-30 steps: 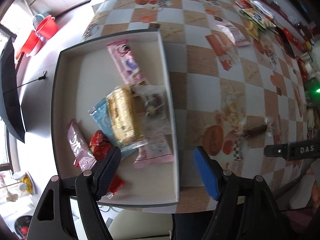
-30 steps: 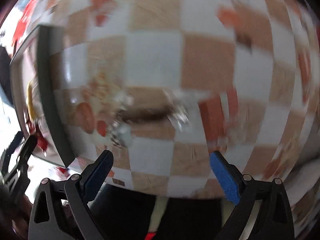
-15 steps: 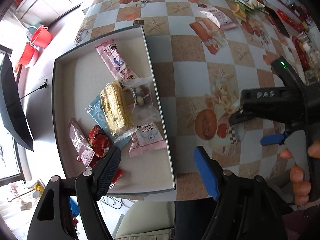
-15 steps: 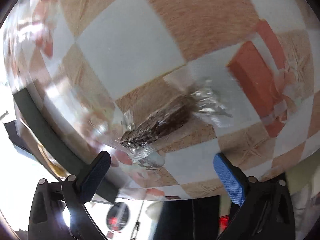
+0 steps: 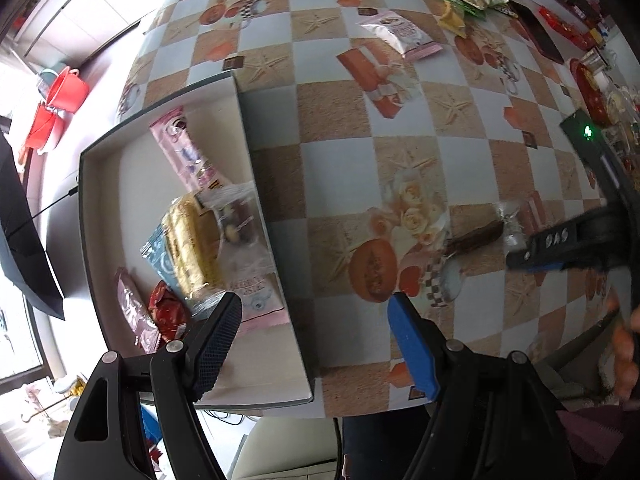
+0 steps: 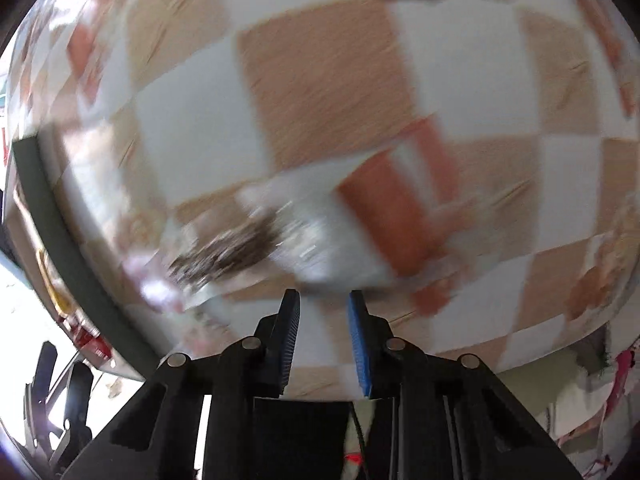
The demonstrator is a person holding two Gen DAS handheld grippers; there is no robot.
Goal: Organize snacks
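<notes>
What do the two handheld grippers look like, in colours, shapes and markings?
The left gripper has a black angular frame with silver pivot bolts, one black textured finger pad and one blue one. The right gripper is built the same way: black linkage, silver bolts, black and blue ribbed pads. In the left wrist view its black body shows white letters and a green light.

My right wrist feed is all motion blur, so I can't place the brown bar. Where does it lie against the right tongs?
Observer: The brown bar lies flat on the tablecloth, with its twisted wrapper end just ahead of the right tongs.
Operator: And the box?
Observer: The box sits apart from the bar, on the left tongs' side, with several snacks inside.
Operator: The left tongs?
Observer: The left tongs hover open over the box's near corner, holding nothing.
</notes>
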